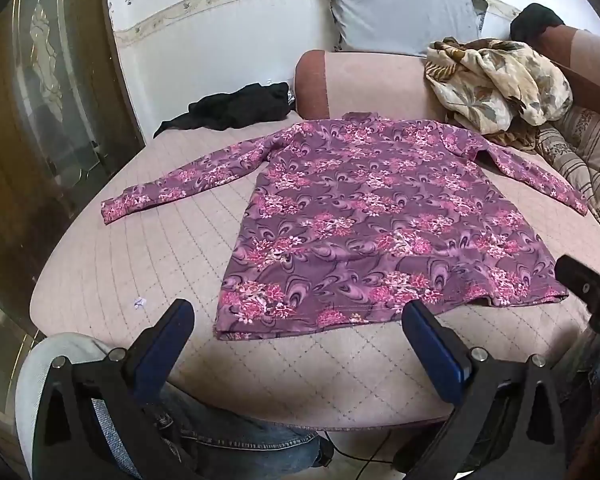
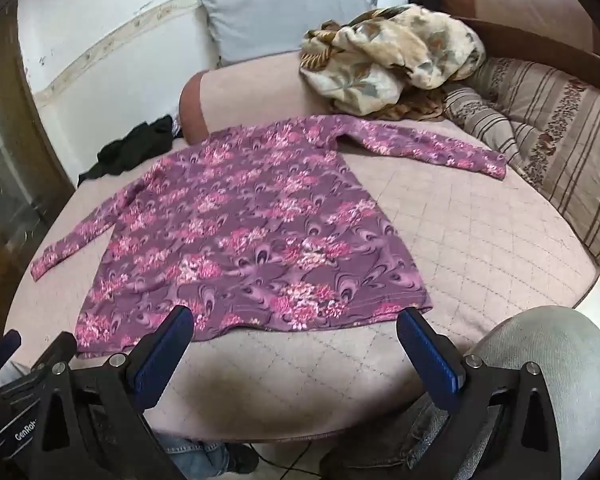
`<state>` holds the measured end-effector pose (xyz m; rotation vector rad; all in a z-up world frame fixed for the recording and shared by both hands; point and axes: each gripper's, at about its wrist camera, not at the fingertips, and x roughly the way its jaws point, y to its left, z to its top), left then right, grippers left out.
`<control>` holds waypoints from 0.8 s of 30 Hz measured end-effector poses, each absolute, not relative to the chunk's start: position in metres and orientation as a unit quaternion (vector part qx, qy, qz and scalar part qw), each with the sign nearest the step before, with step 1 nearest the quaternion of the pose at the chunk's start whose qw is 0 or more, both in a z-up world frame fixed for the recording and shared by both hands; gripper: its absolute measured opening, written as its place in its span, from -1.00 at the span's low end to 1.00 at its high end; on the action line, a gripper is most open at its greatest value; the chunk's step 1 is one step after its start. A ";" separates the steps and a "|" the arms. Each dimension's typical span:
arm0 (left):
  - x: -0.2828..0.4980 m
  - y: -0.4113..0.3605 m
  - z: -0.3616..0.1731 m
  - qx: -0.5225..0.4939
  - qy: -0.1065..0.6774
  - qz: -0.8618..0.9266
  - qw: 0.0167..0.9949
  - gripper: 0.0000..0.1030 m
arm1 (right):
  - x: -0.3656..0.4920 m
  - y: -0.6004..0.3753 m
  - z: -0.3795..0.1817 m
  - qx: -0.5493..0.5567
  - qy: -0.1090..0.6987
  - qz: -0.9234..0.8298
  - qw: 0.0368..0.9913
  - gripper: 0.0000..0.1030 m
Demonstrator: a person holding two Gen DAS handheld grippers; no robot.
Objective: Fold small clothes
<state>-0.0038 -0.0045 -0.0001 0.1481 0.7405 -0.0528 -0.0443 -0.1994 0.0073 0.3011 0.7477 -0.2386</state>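
Note:
A purple long-sleeved top with pink flowers (image 1: 364, 216) lies flat on the pink quilted bed (image 1: 148, 264), both sleeves spread out, hem nearest me. It also shows in the right wrist view (image 2: 244, 236). My left gripper (image 1: 298, 312) is open and empty, hovering at the hem's left half. My right gripper (image 2: 296, 320) is open and empty, hovering at the hem's right half. The right gripper's black body also shows at the right edge of the left wrist view (image 1: 592, 292).
A black garment (image 1: 236, 110) lies at the far left of the bed. A crumpled beige floral blanket (image 1: 496, 88) and a striped cushion (image 2: 540, 128) lie at the back right. A grey pillow (image 1: 404, 12) leans on the wall. A bolster (image 1: 360, 84) lies behind the top.

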 end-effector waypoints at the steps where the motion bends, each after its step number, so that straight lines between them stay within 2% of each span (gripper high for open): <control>1: -0.004 -0.005 -0.001 0.074 0.362 -0.024 0.929 1.00 | -0.046 -0.205 0.008 0.147 0.354 -0.116 0.916 1.00; 6: -0.004 -0.004 -0.003 0.074 0.368 -0.016 0.927 1.00 | -0.045 -0.201 0.011 0.116 0.347 -0.117 0.923 1.00; 24: -0.001 0.002 -0.006 0.057 0.373 -0.016 0.926 1.00 | -0.043 -0.198 0.010 0.106 0.355 -0.113 0.922 0.99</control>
